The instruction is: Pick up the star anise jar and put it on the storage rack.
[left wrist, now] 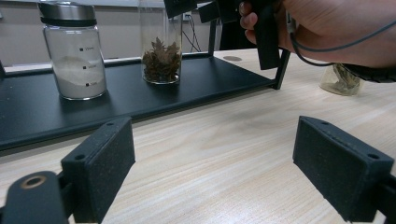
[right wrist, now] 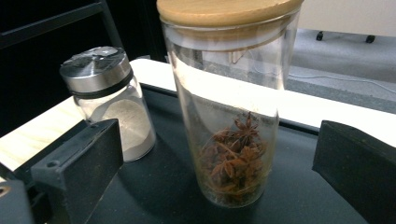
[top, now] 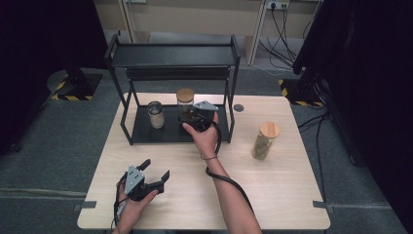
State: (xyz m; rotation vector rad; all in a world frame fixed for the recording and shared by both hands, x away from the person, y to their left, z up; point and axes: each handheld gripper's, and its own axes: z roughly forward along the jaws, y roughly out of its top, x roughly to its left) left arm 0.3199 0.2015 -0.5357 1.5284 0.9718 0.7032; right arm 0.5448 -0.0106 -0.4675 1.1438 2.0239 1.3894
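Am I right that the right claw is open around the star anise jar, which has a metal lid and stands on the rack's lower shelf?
Not quite: the star anise jar has a wooden lid, as the right gripper view shows; the metal lid belongs to the jar of white powder beside it. The rest holds: the right claw is open around it on the lower shelf.

Lighting was even overhead room light; the table (top: 272, 195) read bright in the high view while the surroundings at left and right fell nearly black, and the forearm cast only soft, faint shadows. Left gripper view: near pads (left wrist: 100, 168) slightly soft, the shaker jar (left wrist: 74, 56) and distant background mildly blurred, with a dull sheen on the shelf (left wrist: 210, 79). Right gripper view: the star anise jar (right wrist: 229, 116) was sharp, with pale reflections across its glass and glare on the shaker's metal lid (right wrist: 95, 63).
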